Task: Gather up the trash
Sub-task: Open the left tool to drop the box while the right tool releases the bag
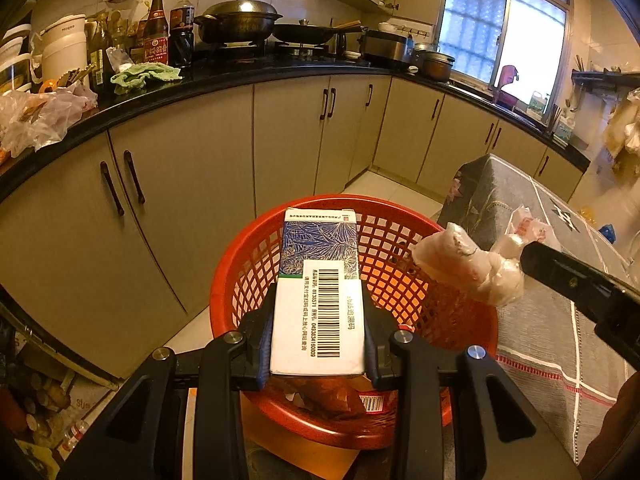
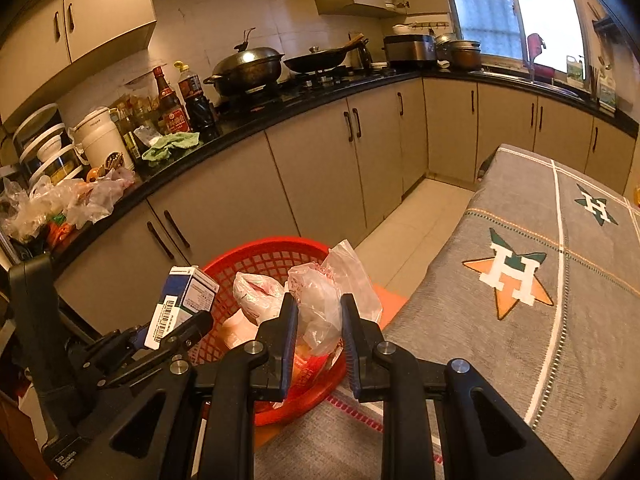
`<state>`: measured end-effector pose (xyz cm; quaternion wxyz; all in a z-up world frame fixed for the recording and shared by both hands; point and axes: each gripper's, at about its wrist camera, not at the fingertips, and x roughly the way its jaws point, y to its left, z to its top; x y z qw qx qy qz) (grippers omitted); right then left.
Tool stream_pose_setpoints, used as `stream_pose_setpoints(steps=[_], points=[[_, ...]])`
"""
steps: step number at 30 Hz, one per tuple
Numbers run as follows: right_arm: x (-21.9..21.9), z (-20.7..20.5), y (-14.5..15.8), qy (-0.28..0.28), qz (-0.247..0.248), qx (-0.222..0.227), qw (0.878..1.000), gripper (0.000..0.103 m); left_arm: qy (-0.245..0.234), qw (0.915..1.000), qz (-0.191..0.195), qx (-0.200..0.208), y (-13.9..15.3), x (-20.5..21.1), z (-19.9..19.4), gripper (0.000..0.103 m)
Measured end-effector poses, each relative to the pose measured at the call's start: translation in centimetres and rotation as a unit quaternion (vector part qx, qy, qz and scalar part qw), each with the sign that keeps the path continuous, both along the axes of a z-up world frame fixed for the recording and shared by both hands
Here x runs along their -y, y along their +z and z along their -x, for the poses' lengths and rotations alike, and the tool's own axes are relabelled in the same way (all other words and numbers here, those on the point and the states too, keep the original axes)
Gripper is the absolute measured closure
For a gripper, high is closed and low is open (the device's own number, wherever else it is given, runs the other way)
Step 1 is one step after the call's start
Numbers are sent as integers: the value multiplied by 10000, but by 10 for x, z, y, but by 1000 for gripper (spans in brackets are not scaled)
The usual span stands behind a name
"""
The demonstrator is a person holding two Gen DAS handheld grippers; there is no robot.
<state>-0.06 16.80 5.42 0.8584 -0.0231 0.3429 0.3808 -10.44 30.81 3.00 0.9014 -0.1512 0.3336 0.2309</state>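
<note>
My left gripper (image 1: 319, 312) is shut on a white and blue carton (image 1: 320, 292) with a barcode, holding it over the red mesh basket (image 1: 248, 264). The carton also shows in the right wrist view (image 2: 182, 300), over the basket (image 2: 264, 260). My right gripper (image 2: 319, 308) is shut on a crumpled clear plastic bag (image 2: 324, 300) above the basket's right side. In the left wrist view the bag (image 1: 468, 268) hangs from the right gripper's fingers (image 1: 560, 276) over the basket rim. Some wrappers (image 1: 344, 396) lie in the basket.
The basket stands at the edge of a table with a grey cloth (image 2: 520, 280). Beige cabinets (image 1: 200, 184) under a black counter (image 1: 160, 92) run behind. The counter holds plastic bags (image 2: 72, 200), bottles (image 1: 158, 28), a green cloth (image 1: 144, 74) and pots (image 1: 240, 20).
</note>
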Motion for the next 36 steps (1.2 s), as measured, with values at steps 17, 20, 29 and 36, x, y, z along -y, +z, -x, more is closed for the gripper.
stream_pose_setpoints(steps=[17,20,29,36], points=[[-6,-13,-14,-117,60,-158,9998,80,-21,10000,21,-13,-2,-1,-4,69],[-6,-14,-15,-120,48,-193,9997,79,-12,10000,14,-8,-2,-1,-4,69],[-3,-17,-19,-111,-15,-329,9994,79,2,10000,45,15,-1,-1,-5,69],[-1,-19,-19,-119,-66,-418,9990,79,22,10000,-10,29,0,-3,-2,69]])
